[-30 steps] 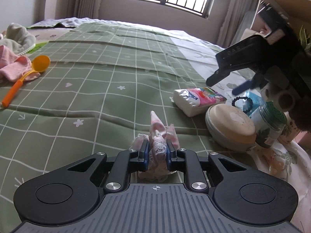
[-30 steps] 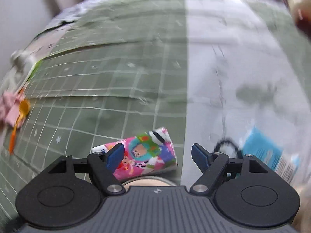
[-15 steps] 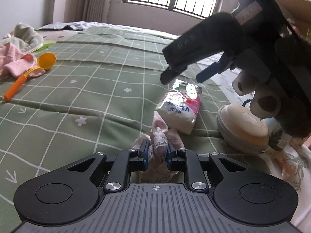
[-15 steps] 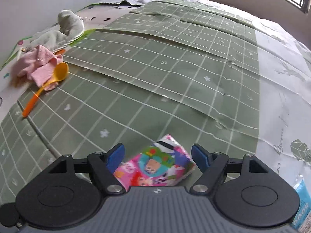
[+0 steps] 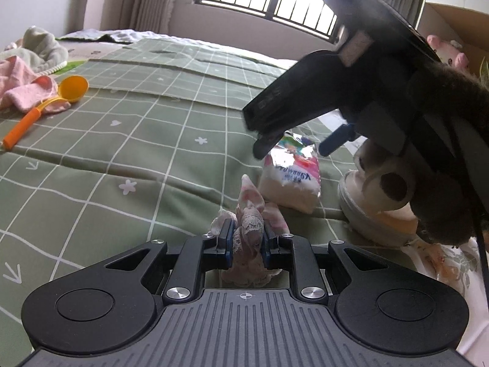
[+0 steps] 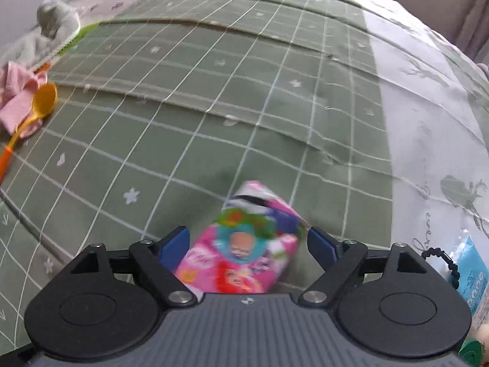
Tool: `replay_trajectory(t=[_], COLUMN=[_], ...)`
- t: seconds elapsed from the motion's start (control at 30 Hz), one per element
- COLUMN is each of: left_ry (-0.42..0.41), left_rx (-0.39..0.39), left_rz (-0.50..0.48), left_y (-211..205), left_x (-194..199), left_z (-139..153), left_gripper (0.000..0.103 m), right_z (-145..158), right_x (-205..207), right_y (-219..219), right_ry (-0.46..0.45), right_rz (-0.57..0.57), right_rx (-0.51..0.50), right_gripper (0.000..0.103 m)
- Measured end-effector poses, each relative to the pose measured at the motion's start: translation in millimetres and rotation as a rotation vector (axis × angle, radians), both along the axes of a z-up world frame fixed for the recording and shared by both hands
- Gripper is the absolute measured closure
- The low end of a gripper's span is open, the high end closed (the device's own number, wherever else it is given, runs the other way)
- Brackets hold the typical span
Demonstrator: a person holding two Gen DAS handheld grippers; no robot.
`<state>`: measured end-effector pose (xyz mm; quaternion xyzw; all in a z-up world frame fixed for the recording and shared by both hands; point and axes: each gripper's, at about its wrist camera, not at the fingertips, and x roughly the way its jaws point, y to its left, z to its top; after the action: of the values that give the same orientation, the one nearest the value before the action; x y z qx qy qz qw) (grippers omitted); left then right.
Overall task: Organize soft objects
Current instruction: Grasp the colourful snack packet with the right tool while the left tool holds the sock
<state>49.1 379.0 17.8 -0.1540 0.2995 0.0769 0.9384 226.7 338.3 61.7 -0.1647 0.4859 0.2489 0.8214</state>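
Left gripper (image 5: 246, 238) pinches a pink lacy cloth (image 5: 249, 229) on the green checked bed (image 5: 128, 140). Right gripper (image 6: 248, 243) hangs spread wide around a colorful tissue pack (image 6: 249, 244).

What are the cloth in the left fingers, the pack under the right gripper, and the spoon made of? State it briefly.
Cloth: soft pink-white fabric with a lace edge; it bunches and frays between the shut fingers.
Pack: glossy printed plastic film over something soft, probably tissues; glare and crinkles show on the wrap.
Spoon: smooth hard plastic, likely; yellow bowl, orange handle, even sheen.
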Motion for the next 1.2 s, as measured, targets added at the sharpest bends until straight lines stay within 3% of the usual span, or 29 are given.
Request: replay_trajectory(t=[0.2, 0.27, 0.33, 0.4, 0.6, 0.67, 0.73, 0.87, 1.0, 1.13, 1.2], left_ry=[-0.006, -0.008, -0.013, -0.025, -0.055, -0.079, -0.126, -0.228, -0.265, -0.244, -0.218], left_rx=[-0.013, -0.016, -0.022, -0.031, -0.038, -0.058, -0.027, -0.005, -0.048, -0.170, -0.337], left_rz=[-0.001, 0.000, 0.001, 0.005, 0.032, 0.028, 0.018, -0.088, -0.308, -0.535, -0.650], left_y=[3.9, 4.5, 5.5, 6.7, 6.6, 2.5, -10.1, -64.8, -163.3, -272.2, -314.4], left_x=[1.3, 1.5, 0.5, -1.0, 0.1, 4.7, 12.1, 42.2, 94.5, 159.1, 196.9], left_z=[-1.9, -2.6, -2.9, -3.1, 10.2, 30.2, 58.9, 123.3, 159.9, 155.8, 138.4], left_gripper=[0.082, 0.082, 0.082, 0.082, 0.084, 0.084, 0.084, 0.084, 0.084, 0.083, 0.075], right_z=[-14.5, -14.0, -10.6, -0.2, 77.2, 112.6, 149.6, 211.5, 233.4, 223.6, 213.2], right_x=[9.3, -4.1, -15.5, -23.9, -40.0, -38.7, -36.8, -28.8, -20.7, -15.9, -9.1], right_y=[-12.3, -8.6, -5.0, -10.2, -81.4, -122.2, -173.0, -293.0, -402.4, -483.9, -517.6], right_ry=[0.131, 0.066, 0.045, 0.060, -0.017, -0.094, -0.166, -0.295, -0.413, -0.437, -0.444], right_rz=[-0.039, 0.017, 0.078, 0.117, 0.155, 0.152, 0.125, 0.001, -0.145, -0.258, -0.305], right_rx=[0.035, 0.038, 0.029, 0.052, 0.186, 0.225, 0.274, 0.354, 0.354, 0.343, 0.347], right_gripper=[0.018, 0.028, 0.045, 0.048, 0.051, 0.051, 0.051, 0.051, 0.050, 0.050, 0.050])
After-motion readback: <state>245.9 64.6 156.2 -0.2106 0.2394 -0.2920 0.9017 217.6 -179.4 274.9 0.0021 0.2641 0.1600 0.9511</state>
